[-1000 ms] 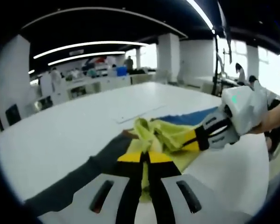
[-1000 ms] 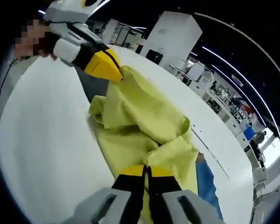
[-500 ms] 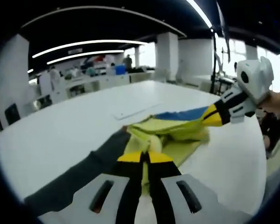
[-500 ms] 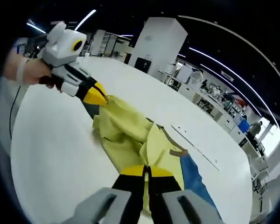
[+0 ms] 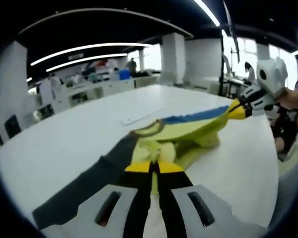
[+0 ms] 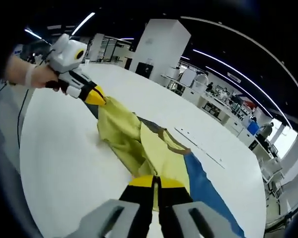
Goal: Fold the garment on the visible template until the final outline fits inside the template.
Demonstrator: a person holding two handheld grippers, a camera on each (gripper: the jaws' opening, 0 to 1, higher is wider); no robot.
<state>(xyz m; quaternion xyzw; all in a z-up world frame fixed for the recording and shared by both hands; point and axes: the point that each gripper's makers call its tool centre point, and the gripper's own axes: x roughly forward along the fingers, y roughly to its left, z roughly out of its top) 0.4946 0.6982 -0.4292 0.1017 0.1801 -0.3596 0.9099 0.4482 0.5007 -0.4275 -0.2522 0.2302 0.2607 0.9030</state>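
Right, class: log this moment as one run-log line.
left gripper: shut on garment | right gripper: shut on garment | garment: yellow, blue and grey, stretched between both over white table | fold: not yet done

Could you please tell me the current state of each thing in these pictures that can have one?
Garment: yellow, blue and grey, pulled out long between both grippers, partly bunched, not yet folded.
Left hand-held gripper: shut on the garment's near end.
Right hand-held gripper: shut on the garment's other end.
White table: bearing the garment.
Ceiling light strips: lit.
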